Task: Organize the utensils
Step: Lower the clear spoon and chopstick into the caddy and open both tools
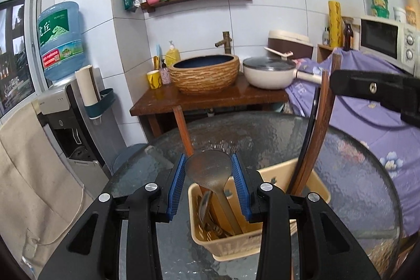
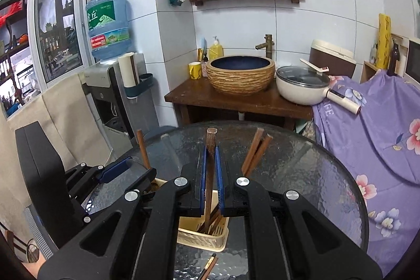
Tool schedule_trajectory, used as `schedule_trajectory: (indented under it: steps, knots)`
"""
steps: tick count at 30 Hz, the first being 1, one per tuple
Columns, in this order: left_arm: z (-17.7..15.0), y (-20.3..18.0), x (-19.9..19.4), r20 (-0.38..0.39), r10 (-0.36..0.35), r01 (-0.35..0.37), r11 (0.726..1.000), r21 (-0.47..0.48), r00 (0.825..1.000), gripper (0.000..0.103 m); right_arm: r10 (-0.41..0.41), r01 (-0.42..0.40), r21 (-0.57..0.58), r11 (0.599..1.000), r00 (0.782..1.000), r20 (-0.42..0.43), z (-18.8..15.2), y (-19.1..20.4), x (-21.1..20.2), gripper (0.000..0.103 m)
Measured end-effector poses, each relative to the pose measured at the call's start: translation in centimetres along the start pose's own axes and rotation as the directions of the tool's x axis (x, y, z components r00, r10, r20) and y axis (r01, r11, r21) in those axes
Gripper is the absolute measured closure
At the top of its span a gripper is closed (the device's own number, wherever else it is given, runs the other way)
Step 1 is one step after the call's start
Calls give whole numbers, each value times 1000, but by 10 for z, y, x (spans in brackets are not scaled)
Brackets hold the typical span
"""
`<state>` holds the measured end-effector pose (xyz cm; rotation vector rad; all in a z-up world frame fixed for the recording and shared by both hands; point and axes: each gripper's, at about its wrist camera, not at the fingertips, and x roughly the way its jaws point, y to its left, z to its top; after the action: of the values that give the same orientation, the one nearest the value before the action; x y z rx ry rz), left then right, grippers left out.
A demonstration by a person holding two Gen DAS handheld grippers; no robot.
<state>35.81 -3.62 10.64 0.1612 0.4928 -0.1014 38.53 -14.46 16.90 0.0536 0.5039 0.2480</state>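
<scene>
Left hand-held gripper: blue pads pinching a metal spoon by its bowl, handle hanging into the beige utensil basket on the glass tabletop, presumably for deposit. Right hand-held gripper: pressed tight on a wooden chopstick, tip inside the same basket. Loose chopsticks lie on the tabletop beside the basket.

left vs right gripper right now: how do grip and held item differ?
Left gripper: jaws part open, clamped across the wide bowl of a metal spoon. Right gripper: jaws nearly together, pinching a thin flat wooden handle. The spoon stands bowl up, handle down in the basket; the wooden piece sticks up past the jaws. Shared: both hold a utensil upright over the same beige basket.
</scene>
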Motion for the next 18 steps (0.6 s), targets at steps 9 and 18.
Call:
schedule_trajectory:
  steps: [9, 18]
  knots:
    - [-14, -12, -1, 0, -4, 4, 999, 41, 1000, 64, -22, 22, -15, 1000, 1000, -16, -20, -6, 7, 95]
    - [-49, -6, -53, 132, -3, -1, 1000, 31, 991, 12, -63, 66, -50, 997, 996, 69, -46, -14, -25, 48]
